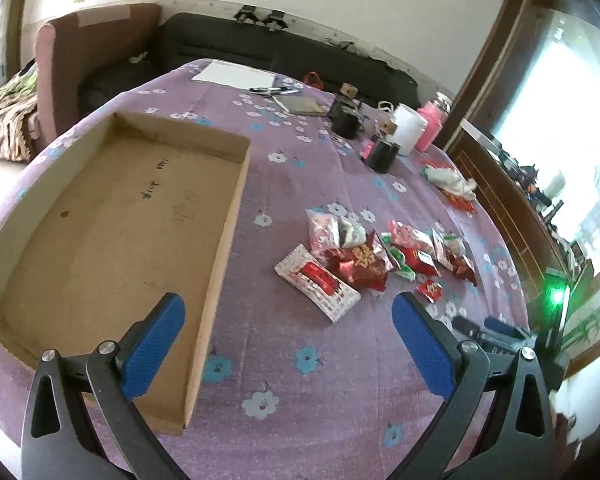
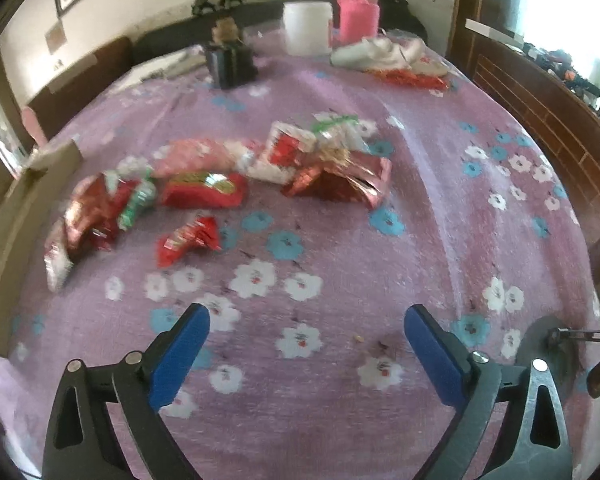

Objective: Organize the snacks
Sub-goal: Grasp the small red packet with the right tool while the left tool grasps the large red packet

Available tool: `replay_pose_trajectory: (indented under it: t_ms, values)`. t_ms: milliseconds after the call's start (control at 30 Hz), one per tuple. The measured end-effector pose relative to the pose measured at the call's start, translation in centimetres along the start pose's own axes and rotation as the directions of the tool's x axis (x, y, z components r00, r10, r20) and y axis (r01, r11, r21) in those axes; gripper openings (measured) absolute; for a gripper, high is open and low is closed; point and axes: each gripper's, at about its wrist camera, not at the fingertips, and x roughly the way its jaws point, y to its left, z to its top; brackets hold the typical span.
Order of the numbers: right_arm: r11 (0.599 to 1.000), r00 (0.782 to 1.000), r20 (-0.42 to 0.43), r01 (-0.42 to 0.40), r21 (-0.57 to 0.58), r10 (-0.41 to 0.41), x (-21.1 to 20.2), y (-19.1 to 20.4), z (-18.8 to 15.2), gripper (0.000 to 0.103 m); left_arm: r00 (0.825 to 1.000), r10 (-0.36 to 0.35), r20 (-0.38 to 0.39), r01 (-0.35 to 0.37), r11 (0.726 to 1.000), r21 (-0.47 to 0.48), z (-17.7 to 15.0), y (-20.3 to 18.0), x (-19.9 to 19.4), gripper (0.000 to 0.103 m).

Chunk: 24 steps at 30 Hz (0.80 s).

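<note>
Your left gripper and right gripper are both spread apart, holding nothing; the snacks lie ahead of both.

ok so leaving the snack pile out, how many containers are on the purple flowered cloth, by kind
shallow brown cardboard tray: 1
black cylindrical pots: 2
white cylindrical tub: 1
pink sleeved bottle: 1
total: 5
</note>
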Motion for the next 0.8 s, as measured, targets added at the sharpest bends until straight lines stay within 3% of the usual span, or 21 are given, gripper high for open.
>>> replay_pose_trajectory:
  t_ms: [133, 300, 500, 633, 800]
  values:
    - [0.997, 0.997, 0.016, -0.072, 0.017, 0.072, -0.1, 0.9, 1.0, 0.092, 1.0, -0.014, -0.025, 0.014, 1.0, 0.016, -0.3, -0.5, 0.6, 0.103]
    - [0.992, 0.992, -0.009, -0.127, 0.016, 0.127, 1.6, 3.0, 2.4, 0.078, 0.999, -0.011, -0.033, 0.012, 0.999, 0.033, -0.7, -0.5, 0.7, 0.103]
    - [0.993, 0.993, 0.02, -0.12, 0.002, 0.12, 2.5, 4.7, 3.4, 0.074, 0.999, -0.01, -0.044, 0.013, 0.998, 0.068, -1.0, -1.4, 1.1, 0.103]
    - [0.997, 0.997, 0.039, -0.072, -0.034, 0.073, 2.9, 5.6, 3.3, 0.037, 0.998, -0.013, -0.055, 0.019, 0.992, 0.122, -1.1, -2.9, 1.7, 0.103]
    - [0.993, 0.991, 0.071, -0.115, 0.02, 0.113, 2.8, 4.1, 3.1, 0.027, 0.998, -0.019, -0.053, 0.031, 0.974, 0.225, -0.7, -5.5, 2.8, 0.095]
